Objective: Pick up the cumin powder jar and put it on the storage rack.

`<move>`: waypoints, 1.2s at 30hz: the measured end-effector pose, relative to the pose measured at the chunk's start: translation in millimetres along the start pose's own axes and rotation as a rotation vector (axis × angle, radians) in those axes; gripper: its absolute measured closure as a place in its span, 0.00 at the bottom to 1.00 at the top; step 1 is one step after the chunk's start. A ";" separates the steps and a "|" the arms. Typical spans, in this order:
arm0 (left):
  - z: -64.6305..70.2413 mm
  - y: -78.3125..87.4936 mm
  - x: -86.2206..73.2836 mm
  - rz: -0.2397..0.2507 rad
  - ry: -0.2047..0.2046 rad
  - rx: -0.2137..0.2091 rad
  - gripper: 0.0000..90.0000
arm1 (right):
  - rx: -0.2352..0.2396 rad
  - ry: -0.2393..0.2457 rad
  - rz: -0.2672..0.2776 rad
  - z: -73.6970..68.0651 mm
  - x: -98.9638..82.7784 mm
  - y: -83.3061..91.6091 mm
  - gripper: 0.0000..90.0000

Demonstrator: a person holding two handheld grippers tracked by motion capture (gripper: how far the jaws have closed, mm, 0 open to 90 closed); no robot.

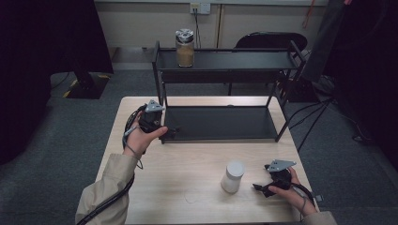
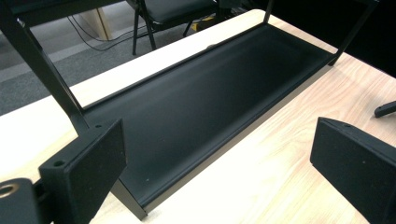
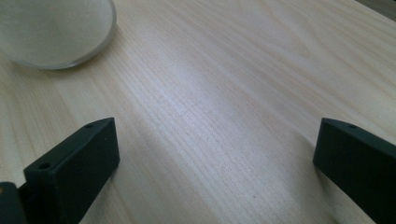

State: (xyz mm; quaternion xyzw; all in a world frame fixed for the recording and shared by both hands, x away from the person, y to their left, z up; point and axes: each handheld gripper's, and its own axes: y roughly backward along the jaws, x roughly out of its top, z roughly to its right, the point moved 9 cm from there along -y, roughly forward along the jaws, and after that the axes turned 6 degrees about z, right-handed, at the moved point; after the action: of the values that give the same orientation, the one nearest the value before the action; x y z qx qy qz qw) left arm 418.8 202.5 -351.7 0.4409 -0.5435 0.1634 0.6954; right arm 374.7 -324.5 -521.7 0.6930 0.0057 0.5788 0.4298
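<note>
Where the bench [image 1: 187, 187] nears its front right corner, a white jar [image 1: 233, 176] stands upright, lid on. Right tongs [image 1: 261, 188]: jaws wide apart, held low just right of the jar, not touching it. Left tongs [image 1: 172, 130]: jaws wide apart, at the front left corner of a black two-tier rack [image 1: 220, 123]. Upper rack shelf, left end: glass jar [image 1: 184, 48] of tan contents, metal lid.

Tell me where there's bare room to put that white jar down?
The rack's lower shelf is bare from end to end. The upper shelf is free right of the brown jar. The table is open between the left gripper and the white jar; beside the right gripper it's tight.
</note>
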 end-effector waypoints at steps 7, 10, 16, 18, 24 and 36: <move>1.1 -0.9 -18.1 0.005 0.011 -0.008 0.03 | 0.000 0.000 0.000 0.0 0.0 0.0 0.00; 0.9 -1.5 -26.7 -0.002 0.016 -0.008 0.03 | 0.000 0.000 0.000 -0.1 0.0 0.0 0.00; 1.3 -3.2 -47.8 -0.012 0.031 -0.001 0.03 | -0.001 0.000 0.000 -0.1 0.0 0.0 0.00; 1.5 -3.6 -50.6 -0.014 0.036 0.003 0.03 | -0.001 0.000 0.000 -0.1 0.0 0.0 0.00; 1.1 -6.4 -67.3 -0.036 0.046 0.012 0.03 | -0.001 0.000 0.000 -0.1 0.0 0.0 0.00; 1.5 -12.3 -99.3 -0.062 0.074 0.026 0.03 | -0.002 0.000 0.000 -0.2 0.0 0.0 0.00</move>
State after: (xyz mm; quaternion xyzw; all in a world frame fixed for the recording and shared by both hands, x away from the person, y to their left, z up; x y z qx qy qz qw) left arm 391.2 219.5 -446.4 0.4601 -0.5013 0.1648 0.7140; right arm 374.5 -324.3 -521.7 0.6928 0.0052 0.5786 0.4303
